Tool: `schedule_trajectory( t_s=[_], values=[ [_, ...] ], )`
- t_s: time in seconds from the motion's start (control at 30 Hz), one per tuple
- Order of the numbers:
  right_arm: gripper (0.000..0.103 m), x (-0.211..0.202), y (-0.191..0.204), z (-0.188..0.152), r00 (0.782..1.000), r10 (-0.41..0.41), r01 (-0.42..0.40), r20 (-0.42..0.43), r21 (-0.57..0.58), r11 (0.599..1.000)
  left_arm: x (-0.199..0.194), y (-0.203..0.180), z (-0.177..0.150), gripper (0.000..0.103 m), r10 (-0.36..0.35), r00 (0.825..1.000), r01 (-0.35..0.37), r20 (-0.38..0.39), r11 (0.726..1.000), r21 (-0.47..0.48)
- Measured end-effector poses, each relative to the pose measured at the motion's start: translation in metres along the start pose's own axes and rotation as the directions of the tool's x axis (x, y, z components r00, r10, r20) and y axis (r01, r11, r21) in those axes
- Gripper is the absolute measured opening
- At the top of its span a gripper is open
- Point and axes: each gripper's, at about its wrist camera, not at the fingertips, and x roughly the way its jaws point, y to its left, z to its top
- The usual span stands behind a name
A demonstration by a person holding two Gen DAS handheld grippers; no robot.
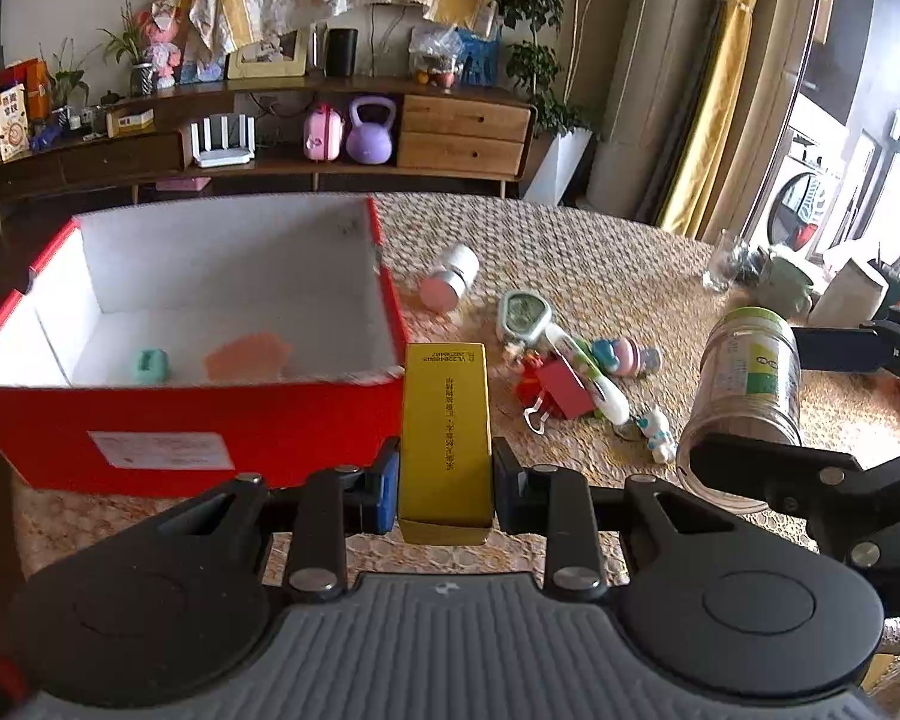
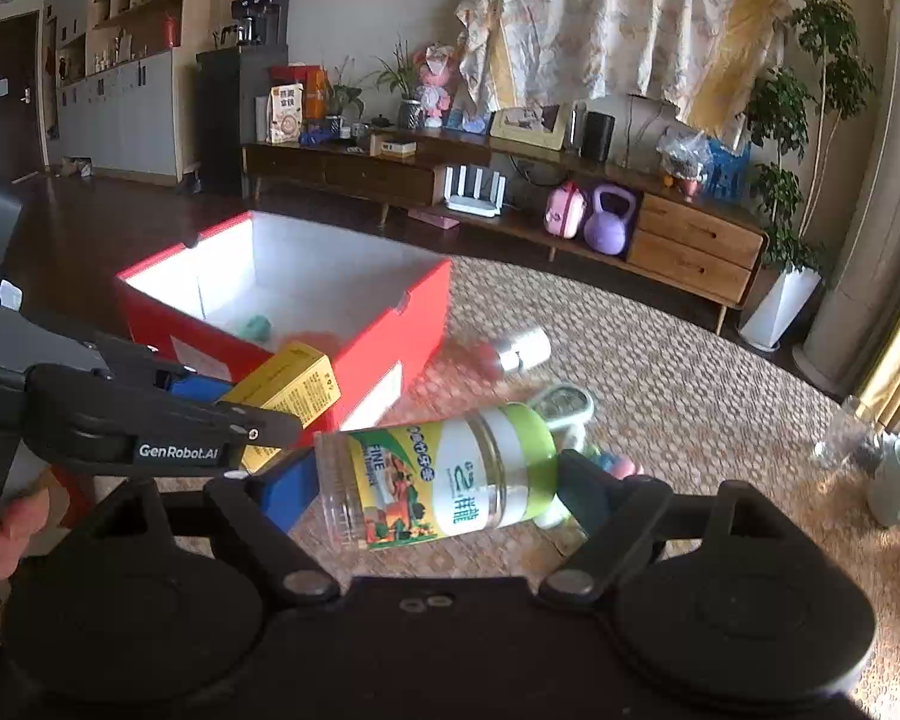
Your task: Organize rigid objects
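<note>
My left gripper [image 1: 446,483] is shut on a yellow carton [image 1: 446,432], held lengthwise and lifted just before the near right corner of the red box [image 1: 198,420]. The carton [image 2: 294,396] and the left gripper [image 2: 234,414] also show in the right wrist view. My right gripper [image 2: 435,480] is shut on a clear plastic jar with a green lid [image 2: 450,480], lying sideways between the pads above the table. The jar [image 1: 744,384] hangs at the right in the left wrist view. Inside the red box [image 2: 384,348] lie a teal item [image 1: 150,365] and an orange item [image 1: 249,357].
On the woven table mat [image 1: 600,276] lie a pink-capped bottle [image 1: 450,279], a green-rimmed toy [image 1: 525,315] and a cluster of small toys [image 1: 588,384]. A glass [image 1: 723,261] and a green mug [image 1: 786,282] stand at the far right. A person's fingers [image 2: 6,516] show at the left.
</note>
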Motion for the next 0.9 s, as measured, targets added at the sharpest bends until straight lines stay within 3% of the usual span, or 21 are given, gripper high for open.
schedule_trajectory(
  t_s=[0.57, 0.77, 0.9],
  values=[
    [0.084, 0.026, 0.05, 0.055, 0.998, 0.04, -0.037, 0.039, -0.069, 0.997, -0.033, 0.068, 0.04, 0.029, 0.051, 0.998, -0.051, 0.035, 0.999, 0.015],
    [0.084, 0.049, 0.058, 0.067, 0.998, 0.051, -0.05, 0.023, -0.056, 0.997, -0.038, 0.099, 0.061, 0.029, 0.107, 0.991, -0.11, 0.083, 0.994, 0.025],
    [0.084, 0.071, 0.065, 0.073, 0.998, 0.061, -0.061, 0.002, -0.069, 0.996, -0.017, 0.113, 0.072, 0.026, 0.15, 0.986, -0.156, 0.073, 0.985, 0.077]
  ],
)
